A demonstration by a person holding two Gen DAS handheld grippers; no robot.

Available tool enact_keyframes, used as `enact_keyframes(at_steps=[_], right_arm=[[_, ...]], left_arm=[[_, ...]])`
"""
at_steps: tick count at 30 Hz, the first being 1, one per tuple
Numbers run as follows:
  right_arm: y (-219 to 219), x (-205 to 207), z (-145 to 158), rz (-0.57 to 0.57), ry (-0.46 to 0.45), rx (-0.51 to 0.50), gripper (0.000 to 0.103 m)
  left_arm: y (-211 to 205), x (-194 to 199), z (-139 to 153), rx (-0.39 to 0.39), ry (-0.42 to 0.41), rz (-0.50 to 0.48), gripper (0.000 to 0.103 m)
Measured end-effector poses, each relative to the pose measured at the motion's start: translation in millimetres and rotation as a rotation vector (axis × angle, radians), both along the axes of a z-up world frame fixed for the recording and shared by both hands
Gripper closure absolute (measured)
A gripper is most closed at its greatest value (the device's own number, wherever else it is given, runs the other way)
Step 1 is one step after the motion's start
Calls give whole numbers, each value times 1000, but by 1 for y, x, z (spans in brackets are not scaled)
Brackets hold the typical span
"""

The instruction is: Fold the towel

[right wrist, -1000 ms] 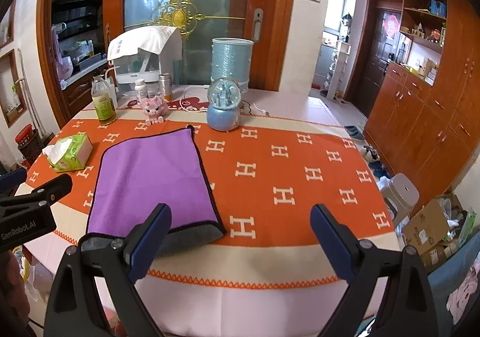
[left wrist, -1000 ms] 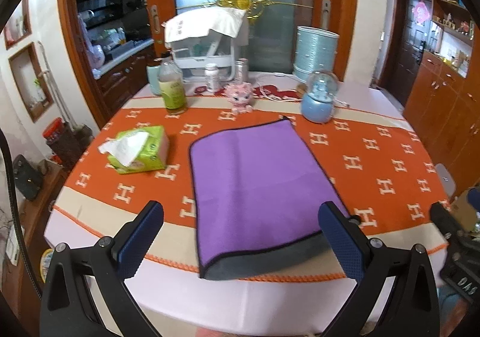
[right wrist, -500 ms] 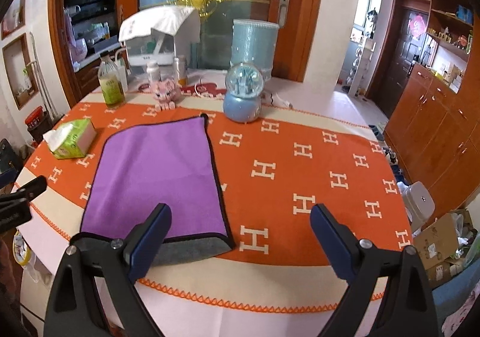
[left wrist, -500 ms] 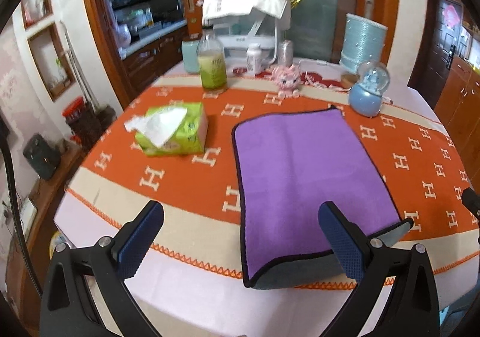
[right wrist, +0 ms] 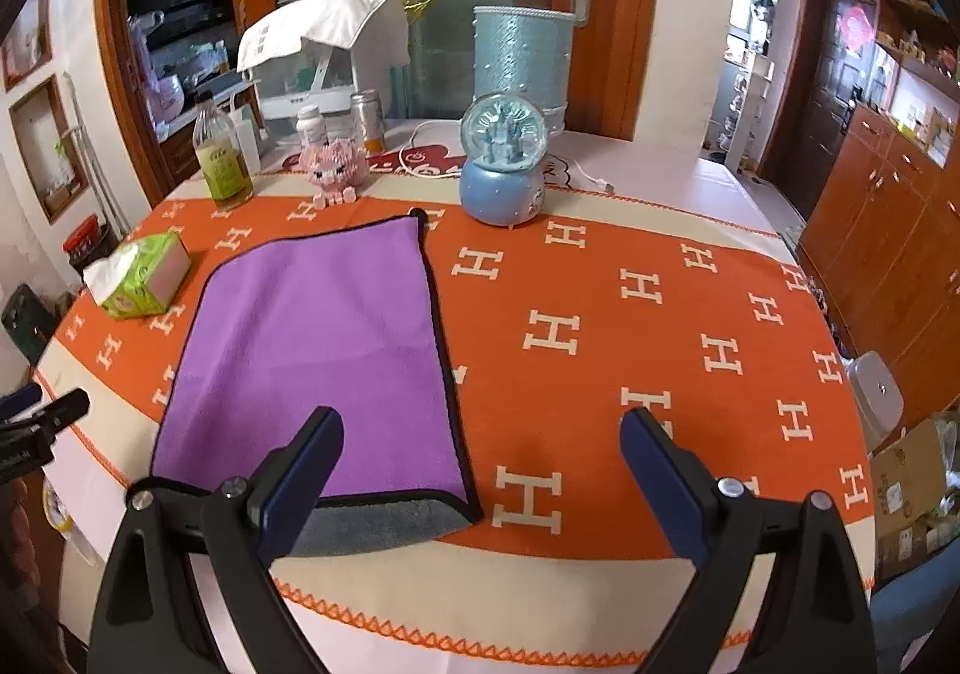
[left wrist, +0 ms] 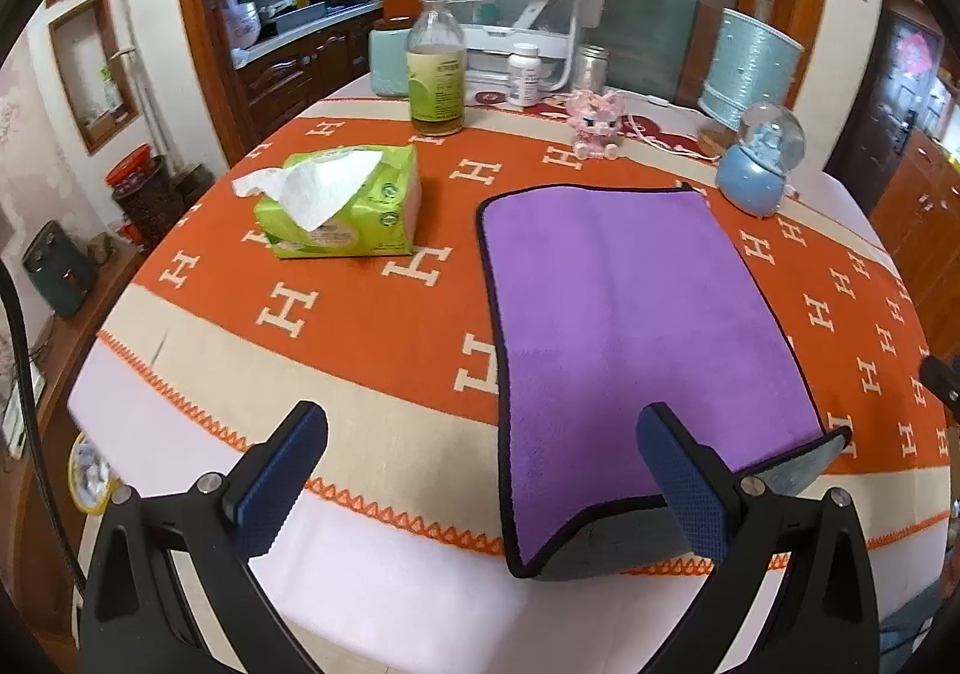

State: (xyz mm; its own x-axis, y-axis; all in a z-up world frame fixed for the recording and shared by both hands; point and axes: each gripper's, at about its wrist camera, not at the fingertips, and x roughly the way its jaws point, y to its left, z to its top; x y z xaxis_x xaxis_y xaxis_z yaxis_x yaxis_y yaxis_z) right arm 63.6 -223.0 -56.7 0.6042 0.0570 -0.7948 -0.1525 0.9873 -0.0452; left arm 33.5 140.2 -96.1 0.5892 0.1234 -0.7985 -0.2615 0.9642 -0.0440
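A purple towel [left wrist: 630,326] with a black edge and grey underside lies on the orange tablecloth, folded over itself, the grey layer showing along its near edge. It also shows in the right wrist view [right wrist: 324,350]. My left gripper [left wrist: 486,470] is open and empty above the table's near edge, its right finger over the towel's near left part. My right gripper [right wrist: 480,470] is open and empty, its left finger over the towel's near right corner.
A green tissue pack [left wrist: 339,203] lies left of the towel. A bottle [left wrist: 436,68], a pink toy [left wrist: 591,125], a blue snow globe [right wrist: 503,164], a light blue canister [right wrist: 521,56] and a covered appliance [right wrist: 324,56] stand at the back. The round table [right wrist: 498,608] drops off near me.
Both grippers have moved closer to the table and lower. The left view has shifted left, so the towel now sits to the right. The towel has not moved.
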Motion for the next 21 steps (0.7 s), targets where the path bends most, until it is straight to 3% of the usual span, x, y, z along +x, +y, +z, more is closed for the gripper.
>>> enact_keyframes(at_steps=[10, 16, 21], right_arm=[[13, 3, -38, 189, 81, -9, 29], [15, 6, -63, 339, 160, -4, 49], [6, 14, -74, 420, 226, 65, 65]], left_arm=[[2, 3, -30, -64, 49, -104, 3], [-4, 4, -48, -135, 99, -222, 21], [-9, 4, -56, -190, 129, -307, 34]])
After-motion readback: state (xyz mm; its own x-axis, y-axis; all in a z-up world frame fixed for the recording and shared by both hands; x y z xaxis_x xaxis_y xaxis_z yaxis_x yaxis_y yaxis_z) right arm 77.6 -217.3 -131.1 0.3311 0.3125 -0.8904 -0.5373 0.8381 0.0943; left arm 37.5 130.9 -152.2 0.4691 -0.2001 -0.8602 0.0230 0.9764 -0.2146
